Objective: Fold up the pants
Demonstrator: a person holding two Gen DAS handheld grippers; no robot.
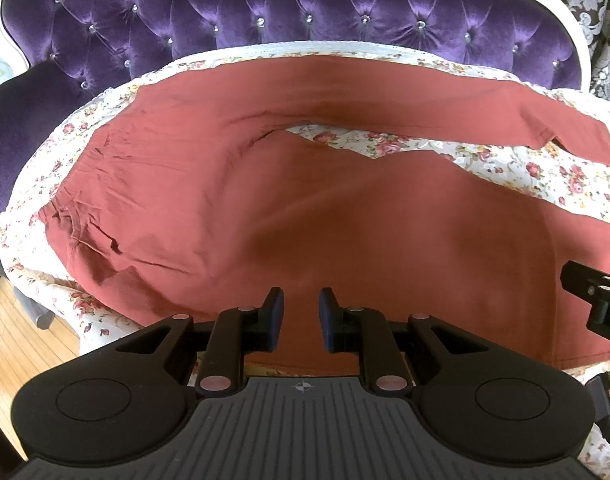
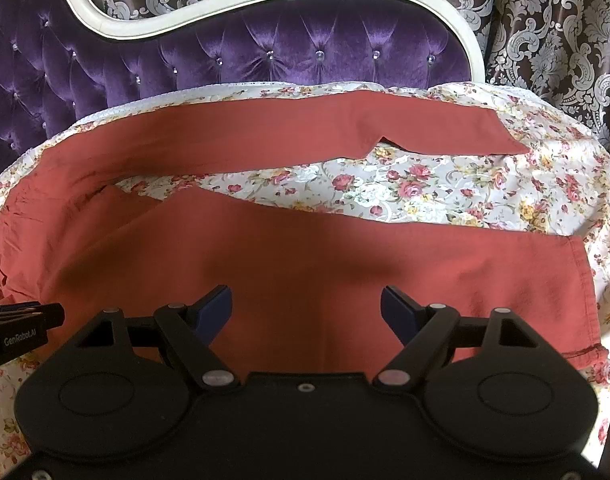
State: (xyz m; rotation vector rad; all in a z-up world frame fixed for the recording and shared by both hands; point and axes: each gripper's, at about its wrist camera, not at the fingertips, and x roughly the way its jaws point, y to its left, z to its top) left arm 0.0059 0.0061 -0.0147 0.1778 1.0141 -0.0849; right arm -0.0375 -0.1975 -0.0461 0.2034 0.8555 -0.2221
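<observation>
Nearest the camera, over the near leg of the pants point(image 1: 209, 200), left gripper point(image 1: 301, 312) hangs with jaws set narrowly apart, nothing between the pads, cloth showing through the gap. Right gripper point(image 2: 306, 312) hovers over the same near leg further toward the cuff, jaws spread wide, also grasping nothing. Neither visibly touches fabric.

Pants lie spread on the floral sheet point(image 2: 425, 188), waist toward the left end, two legs splayed in a V toward the right end. Near leg broad and mostly flat. Waist area on the left is rumpled with creases. Far leg point(image 2: 305, 128) sits just in front of the purple tufted headboard point(image 2: 265, 48), its lower edge near the cuff notched, seemingly curled under.

Risks, as judgement:
- left jaws so narrow they may pinch only the top layer, so the leg peels open when lifted
- either gripper may bite the sheet along with the pants, dragging the bedding
- uneven lift between the two grippers would skew the near leg over the far one, edges misaligned
- waist creases and the curled cuff get trapped in the fold

Beyond the headboard, patterned curtain point(image 2: 545, 40).
</observation>
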